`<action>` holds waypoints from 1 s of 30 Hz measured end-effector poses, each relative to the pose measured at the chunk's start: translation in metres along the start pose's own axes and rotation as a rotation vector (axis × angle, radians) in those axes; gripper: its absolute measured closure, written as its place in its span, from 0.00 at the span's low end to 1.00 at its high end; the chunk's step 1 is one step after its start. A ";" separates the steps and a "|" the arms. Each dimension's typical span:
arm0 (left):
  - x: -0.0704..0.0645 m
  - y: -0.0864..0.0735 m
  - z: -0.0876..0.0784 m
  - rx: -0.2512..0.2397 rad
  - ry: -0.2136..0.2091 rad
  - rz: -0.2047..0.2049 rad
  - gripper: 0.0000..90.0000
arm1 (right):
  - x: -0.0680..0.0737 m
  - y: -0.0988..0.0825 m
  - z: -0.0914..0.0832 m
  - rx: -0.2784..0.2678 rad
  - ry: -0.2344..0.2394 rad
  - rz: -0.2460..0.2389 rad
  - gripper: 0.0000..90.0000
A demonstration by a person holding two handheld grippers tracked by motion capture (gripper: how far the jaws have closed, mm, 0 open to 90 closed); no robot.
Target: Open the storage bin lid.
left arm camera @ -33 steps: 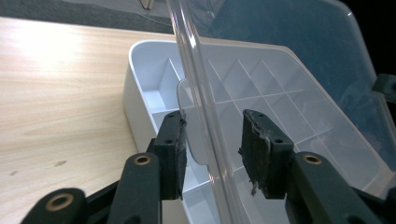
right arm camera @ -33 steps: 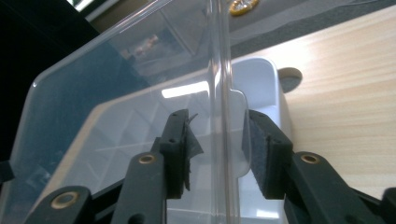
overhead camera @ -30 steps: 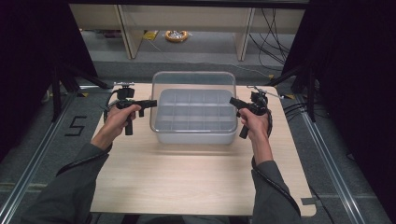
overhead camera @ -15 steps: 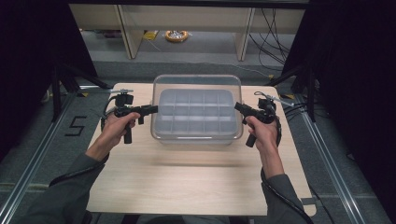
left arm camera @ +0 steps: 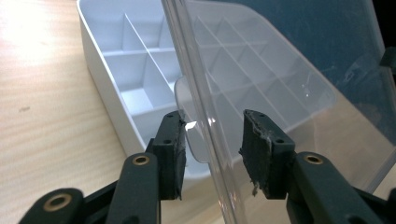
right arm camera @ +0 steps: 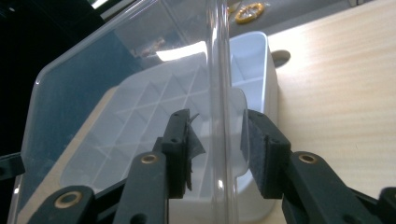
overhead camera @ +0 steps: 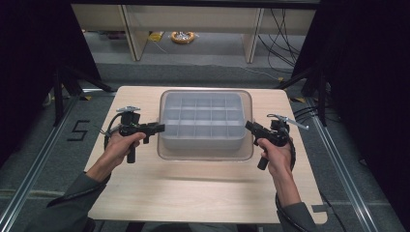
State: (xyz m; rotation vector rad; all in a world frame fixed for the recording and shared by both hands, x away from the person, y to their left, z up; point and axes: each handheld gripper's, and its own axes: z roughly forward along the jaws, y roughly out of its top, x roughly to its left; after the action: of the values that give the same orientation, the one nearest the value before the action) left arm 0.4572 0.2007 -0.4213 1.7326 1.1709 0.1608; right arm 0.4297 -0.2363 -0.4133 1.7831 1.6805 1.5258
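Observation:
A white divided box (overhead camera: 193, 141) with empty compartments stands mid-table, under a clear lid (overhead camera: 205, 155) that overhangs it at the front and right. My left gripper (overhead camera: 159, 128) is at the lid's left edge and my right gripper (overhead camera: 249, 126) at its right edge. In the left gripper view, the lid (left arm camera: 280, 60) edge runs between the open jaws of the left gripper (left arm camera: 212, 140), with a gap on both sides, and the box (left arm camera: 116, 70) lies behind. In the right gripper view, the right gripper (right arm camera: 217, 140) likewise straddles the lid (right arm camera: 93, 93) rim, open, beside the box (right arm camera: 254, 70).
The wooden table (overhead camera: 203, 193) has bare room in front of the box and narrow strips at either side. Beyond its far edge are shelf legs, cables and a yellow ring (overhead camera: 183, 36) on the floor. Black stands flank the table.
Both grippers have come toward the person's side of the table. The lid between them has shifted the same way and now overhangs the box's front.

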 end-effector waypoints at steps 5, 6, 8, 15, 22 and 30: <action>-0.007 -0.013 -0.008 0.022 0.014 0.023 0.65 | 0.004 -0.010 -0.011 -0.002 0.005 -0.041 0.71; -0.009 -0.018 -0.010 0.019 0.022 0.033 0.65 | 0.005 -0.011 -0.013 -0.002 0.005 -0.050 0.70; -0.012 -0.027 -0.016 0.019 0.017 0.037 0.65 | 0.011 -0.019 -0.021 0.009 0.006 -0.037 0.70; -0.014 -0.047 -0.022 0.056 -0.021 0.012 0.66 | 0.009 -0.035 -0.035 0.023 0.012 -0.078 0.71; -0.022 -0.068 -0.032 0.082 -0.048 0.031 0.65 | 0.004 -0.059 -0.048 0.038 0.014 -0.086 0.70; -0.029 -0.092 -0.040 0.111 -0.058 0.049 0.65 | 0.000 -0.089 -0.057 0.069 0.009 -0.038 0.69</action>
State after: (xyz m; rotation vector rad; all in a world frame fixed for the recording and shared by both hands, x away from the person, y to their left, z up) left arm 0.3615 0.2074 -0.4615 1.8519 1.1137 0.0760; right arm 0.3332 -0.2353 -0.4572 1.7697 1.7817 1.4792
